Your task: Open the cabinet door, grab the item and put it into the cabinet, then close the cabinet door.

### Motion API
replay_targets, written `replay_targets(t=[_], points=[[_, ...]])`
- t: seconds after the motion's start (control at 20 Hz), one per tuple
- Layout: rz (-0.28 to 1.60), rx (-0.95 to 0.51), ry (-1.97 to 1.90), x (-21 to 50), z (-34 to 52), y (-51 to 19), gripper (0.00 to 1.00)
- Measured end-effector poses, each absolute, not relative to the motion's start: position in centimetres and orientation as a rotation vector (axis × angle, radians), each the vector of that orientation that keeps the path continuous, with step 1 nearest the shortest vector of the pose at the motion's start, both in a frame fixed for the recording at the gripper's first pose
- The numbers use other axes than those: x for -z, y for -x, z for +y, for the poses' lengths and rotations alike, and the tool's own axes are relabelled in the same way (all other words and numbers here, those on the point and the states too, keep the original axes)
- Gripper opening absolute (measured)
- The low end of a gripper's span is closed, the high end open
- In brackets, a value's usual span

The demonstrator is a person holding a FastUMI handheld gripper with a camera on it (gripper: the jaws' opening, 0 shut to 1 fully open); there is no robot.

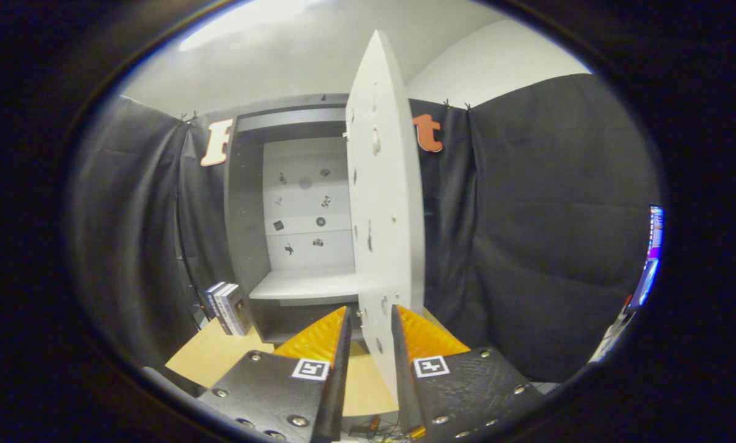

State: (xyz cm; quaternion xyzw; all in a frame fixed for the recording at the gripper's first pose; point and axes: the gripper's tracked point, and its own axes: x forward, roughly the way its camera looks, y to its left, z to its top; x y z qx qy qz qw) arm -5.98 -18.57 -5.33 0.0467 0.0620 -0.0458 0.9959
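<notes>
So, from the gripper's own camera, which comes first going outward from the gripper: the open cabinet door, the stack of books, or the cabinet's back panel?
1. Cabinet door: its lower edge sits between the fingers of the gripper, which looks open.
2. Books: ahead to the left, on the table beside the cabinet.
3. Back panel: deepest, beyond the shelf.
</notes>
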Motion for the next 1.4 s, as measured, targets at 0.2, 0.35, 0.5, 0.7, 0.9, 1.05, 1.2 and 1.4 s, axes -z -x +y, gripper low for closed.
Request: replay_targets(t=[0.2, 0.35, 0.5, 0.7, 0.9, 1.05, 1.2, 1.4], points=[[0.141, 0.048, -0.081, 7.3, -13.4, 5.0, 0.58], [0.158, 0.015, -0.084, 9.2, -10.0, 4.3, 0.74], [0.191, 0.0, -0.1, 12.0, -7.1, 2.7, 0.89], [0.248, -0.032, -0.12, 17.0, -4.1, -0.1, 0.91], [0.33, -0.056, -0.105, 22.8, -1.8, -2.8, 0.91], [0.393, -0.083, -0.112, 26.9, -0.1, -4.7, 0.91], [0.453, -0.105, -0.107, 31.0, 1.1, -6.3, 0.91], [0.53, -0.128, -0.119, 36.4, 2.4, -7.8, 0.91]])
